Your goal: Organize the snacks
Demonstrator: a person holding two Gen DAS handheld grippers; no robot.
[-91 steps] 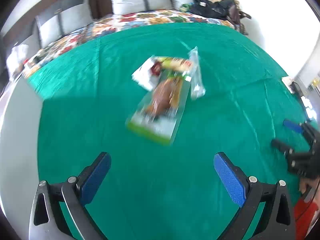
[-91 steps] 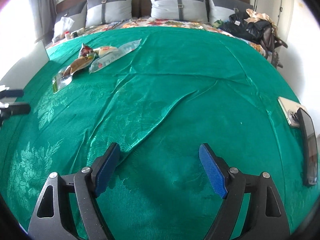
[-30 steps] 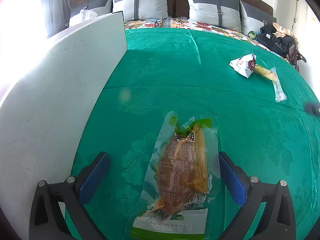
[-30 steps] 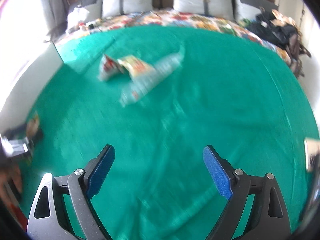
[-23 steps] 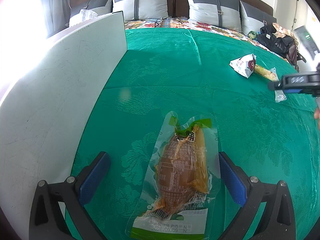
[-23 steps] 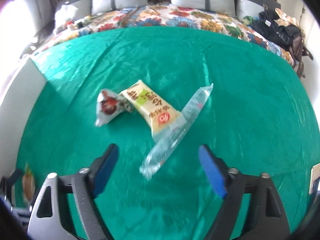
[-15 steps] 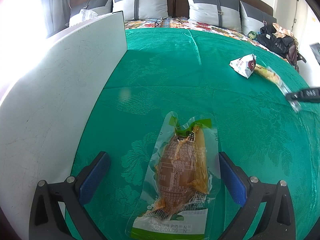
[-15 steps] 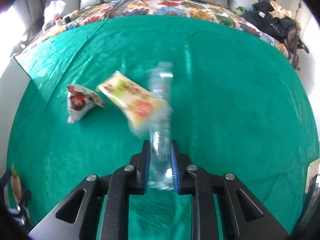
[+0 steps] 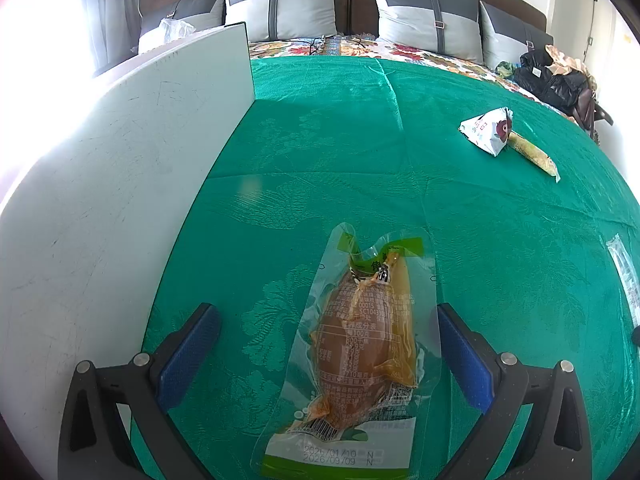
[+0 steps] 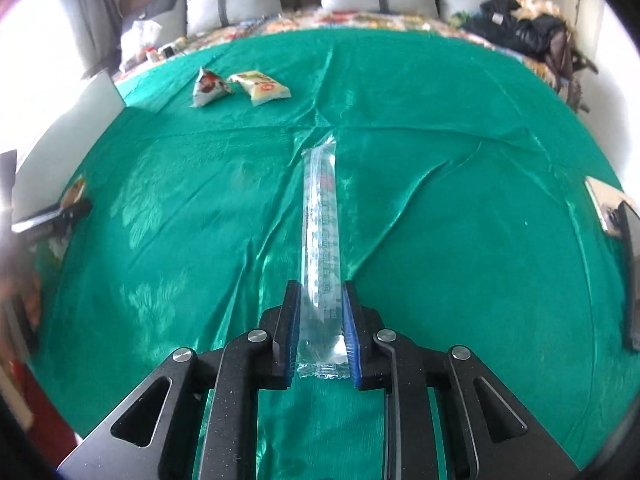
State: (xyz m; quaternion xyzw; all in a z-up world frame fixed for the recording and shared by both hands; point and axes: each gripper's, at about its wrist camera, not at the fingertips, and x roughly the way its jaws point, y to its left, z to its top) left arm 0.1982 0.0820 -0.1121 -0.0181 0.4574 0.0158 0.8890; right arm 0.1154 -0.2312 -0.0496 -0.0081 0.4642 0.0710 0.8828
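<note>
the right gripper (image 10: 320, 320) has its blue pads on either side of the near end of a long clear plastic stick packet (image 10: 320, 236), and its jaws are opening; the pads are still against the packet's edges. the packet stretches straight away from the gripper over the green patterned bedcover (image 10: 440, 140); rows of small print run along it, too fine to read.

the left gripper (image 9: 328, 344) stands wide open, its blue pads well apart on each side of a clear vacuum pouch holding a brown piece of meat (image 9: 360, 344), touching neither edge. the pouch lies flat on the cover beside a white upright board (image 9: 120, 184). its green and white bottom strip shows the dates "2026/01/10" and "2026/09/09", each followed by "n"; the table of figures printed over the meat includes "100", the rest unclear.

farther up the cover lie a white triangular snack packet with a red picture (image 10: 208, 86) and, just beside it, a pale yellow flat snack packet with a red round logo (image 10: 262, 86); their lettering is too small to read.
</note>
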